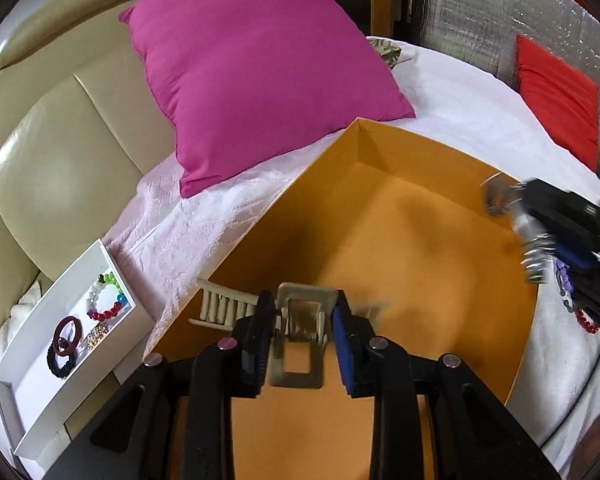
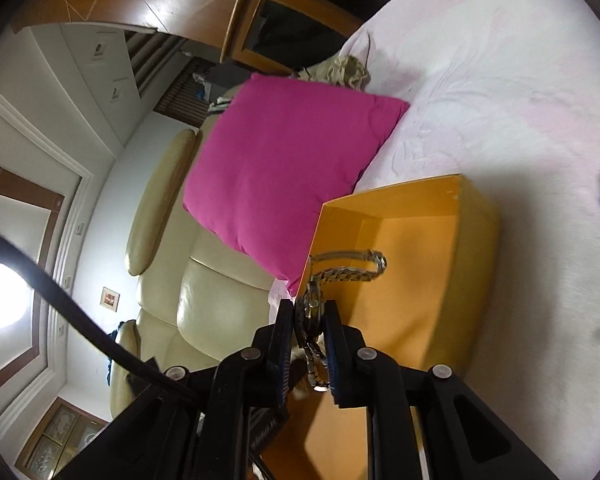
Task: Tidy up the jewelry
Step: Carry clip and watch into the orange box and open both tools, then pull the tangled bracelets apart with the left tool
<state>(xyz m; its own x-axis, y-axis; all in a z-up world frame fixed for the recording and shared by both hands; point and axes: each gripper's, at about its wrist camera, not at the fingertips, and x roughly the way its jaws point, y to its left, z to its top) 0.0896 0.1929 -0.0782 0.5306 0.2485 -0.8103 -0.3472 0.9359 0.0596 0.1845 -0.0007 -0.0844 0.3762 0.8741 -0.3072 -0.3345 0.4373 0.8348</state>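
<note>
An open orange box (image 1: 440,240) lies on the white bedsheet. My left gripper (image 1: 300,320) hangs over its near left corner, shut on a beige hair clip (image 1: 300,376) whose comb-like teeth (image 1: 224,312) stick out left over the box wall. In the left wrist view my right gripper (image 1: 516,208) comes in blurred over the box's right wall with a silver watch (image 1: 496,196). In the right wrist view the right gripper (image 2: 310,320) is shut on the watch case (image 2: 311,312), and the metal band (image 2: 352,270) loops forward above the orange box (image 2: 476,240).
A white tray (image 1: 28,412) left of the box holds a multicoloured bead bracelet (image 1: 108,300), a dark red bangle (image 1: 68,334) and a black bead bracelet (image 1: 60,360). Purple beads (image 1: 564,276) and red beads (image 1: 586,322) lie right of the box. A pink cushion (image 1: 260,80) leans behind.
</note>
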